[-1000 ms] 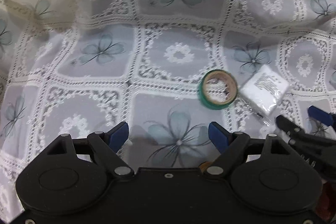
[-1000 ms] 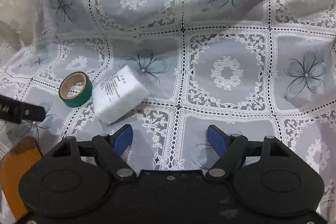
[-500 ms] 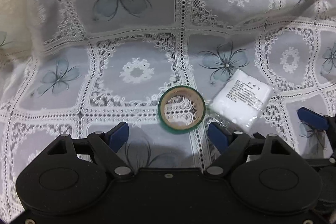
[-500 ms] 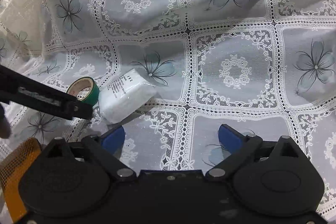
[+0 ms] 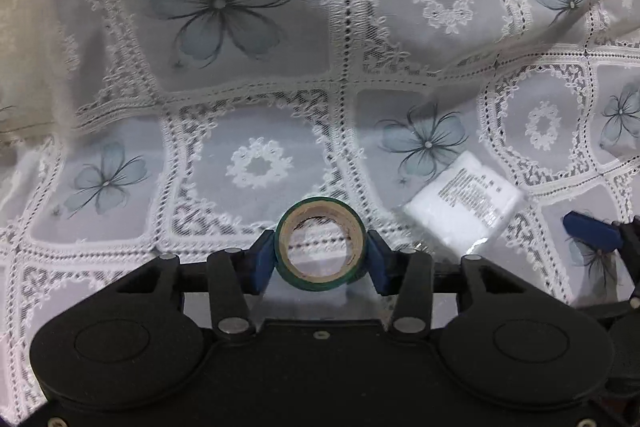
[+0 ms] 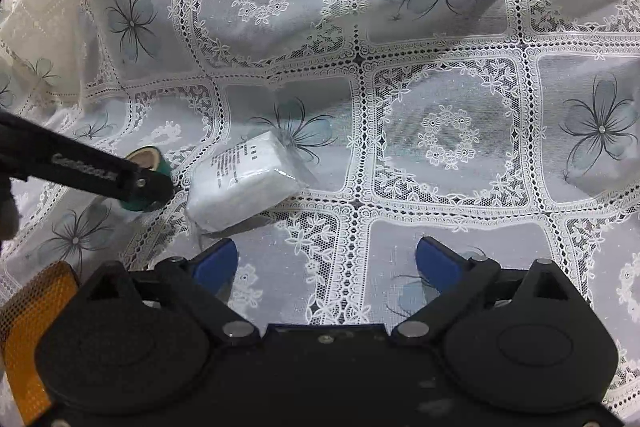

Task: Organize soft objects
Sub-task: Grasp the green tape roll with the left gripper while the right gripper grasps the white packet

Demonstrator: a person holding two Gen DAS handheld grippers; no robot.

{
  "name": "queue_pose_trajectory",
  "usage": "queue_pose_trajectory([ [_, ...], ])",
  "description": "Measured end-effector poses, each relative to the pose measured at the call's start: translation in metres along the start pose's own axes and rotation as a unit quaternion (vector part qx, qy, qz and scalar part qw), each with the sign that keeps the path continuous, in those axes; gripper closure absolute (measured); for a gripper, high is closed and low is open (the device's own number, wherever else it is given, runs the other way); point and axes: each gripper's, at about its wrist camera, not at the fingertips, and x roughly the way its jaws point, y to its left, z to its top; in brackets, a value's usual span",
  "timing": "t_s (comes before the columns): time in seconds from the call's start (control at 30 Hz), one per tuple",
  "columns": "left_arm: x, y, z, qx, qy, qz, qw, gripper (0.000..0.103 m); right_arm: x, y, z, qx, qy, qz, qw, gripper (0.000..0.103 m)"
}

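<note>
A green roll of tape with a tan cardboard core (image 5: 320, 244) sits clamped between the two blue pads (image 5: 262, 262) of the left gripper (image 5: 320, 259). Its jaws have just closed in, and they now press on opposite sides of the roll's outer wall. The roll's open centre faces the left wrist camera, and the lace pattern shows through the hole. In the right wrist view the same roll (image 6: 154, 163) shows only in part, behind the black finger of the left gripper (image 6: 154, 187) that crosses in front of it.

Just beside the roll lies a white soft pack wrapped in clear plastic with dark printed lines (image 5: 466, 209), flat on the cloth and apart from the roll. In the right wrist view the pack (image 6: 240, 181) lies ahead of the right gripper (image 6: 326, 261) and to its left; those jaws stand wide apart with only cloth between the blue pads (image 6: 436, 261), having just been opening.

Everything lies on a table covered by a grey-white lace tablecloth with printed blue-grey flowers (image 6: 446, 139), which is rumpled toward the far side.
</note>
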Motion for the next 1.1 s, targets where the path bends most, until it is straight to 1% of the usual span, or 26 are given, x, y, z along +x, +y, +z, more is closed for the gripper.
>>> queue_pose_trajectory([
  [0.07, 0.001, 0.007, -0.003, -0.004, 0.003, 0.003, 1.0000, 0.056, 0.000, 0.001, 0.000, -0.003, 0.001, -0.002, 1.000, 0.005],
  [0.13, 0.001, 0.012, -0.004, -0.011, 0.004, -0.006, 0.9999, 0.056, 0.001, 0.002, 0.001, -0.008, 0.006, -0.005, 1.000, 0.004],
  [0.2, 0.004, 0.011, -0.001, -0.004, 0.014, -0.005, 0.9999, 0.056, 0.001, 0.004, 0.002, -0.012, 0.008, -0.007, 1.000, 0.004],
  [0.27, 0.006, 0.007, 0.002, 0.007, 0.024, 0.003, 0.9997, 0.056, 0.002, 0.004, 0.004, -0.015, 0.015, -0.002, 1.000, 0.001],
  [0.3, 0.007, 0.007, 0.003, 0.008, 0.028, 0.004, 0.9996, 0.056, 0.002, 0.004, 0.005, -0.018, 0.018, -0.001, 1.000, 0.001],
  [0.33, 0.008, 0.009, 0.003, 0.003, 0.032, -0.001, 0.9995, 0.056, 0.002, 0.005, 0.005, -0.022, 0.020, -0.002, 1.000, 0.001],
  [0.4, 0.009, 0.018, 0.005, -0.013, 0.035, -0.022, 0.9991, 0.056, 0.001, 0.007, 0.007, -0.029, 0.025, -0.002, 0.999, 0.001],
  [0.47, 0.008, 0.022, 0.002, -0.011, 0.032, -0.032, 0.9989, 0.056, -0.004, 0.008, 0.008, -0.033, 0.031, 0.002, 0.999, 0.001],
  [0.53, 0.007, 0.018, -0.001, -0.001, 0.025, -0.024, 0.9994, 0.056, -0.011, 0.012, 0.010, -0.042, 0.027, 0.009, 0.999, 0.001],
  [0.63, 0.007, 0.011, -0.005, 0.006, 0.018, -0.008, 0.9998, 0.056, -0.021, 0.024, 0.018, -0.076, 0.010, 0.009, 0.997, 0.001],
  [0.73, 0.008, 0.013, -0.004, 0.003, 0.019, -0.013, 0.9997, 0.056, -0.018, 0.038, 0.030, -0.109, 0.008, 0.011, 0.994, 0.003],
  [0.8, 0.008, 0.014, -0.003, 0.003, 0.022, -0.016, 0.9996, 0.056, -0.013, 0.048, 0.037, -0.137, 0.000, 0.010, 0.991, 0.006],
  [0.9, 0.008, 0.015, -0.002, 0.003, 0.025, -0.017, 0.9995, 0.056, 0.000, 0.061, 0.044, -0.187, -0.007, -0.001, 0.982, 0.013],
  [1.0, 0.008, 0.015, -0.003, 0.002, 0.022, -0.017, 0.9996, 0.056, 0.013, 0.069, 0.046, -0.217, 0.002, 0.000, 0.976, 0.026],
  [1.07, 0.005, 0.016, -0.004, 0.002, 0.019, -0.017, 0.9997, 0.056, 0.021, 0.070, 0.046, -0.222, 0.016, 0.010, 0.975, 0.040],
  [1.1, 0.005, 0.017, -0.004, 0.002, 0.018, -0.017, 0.9997, 0.056, 0.023, 0.069, 0.045, -0.220, 0.021, 0.016, 0.975, 0.041],
])
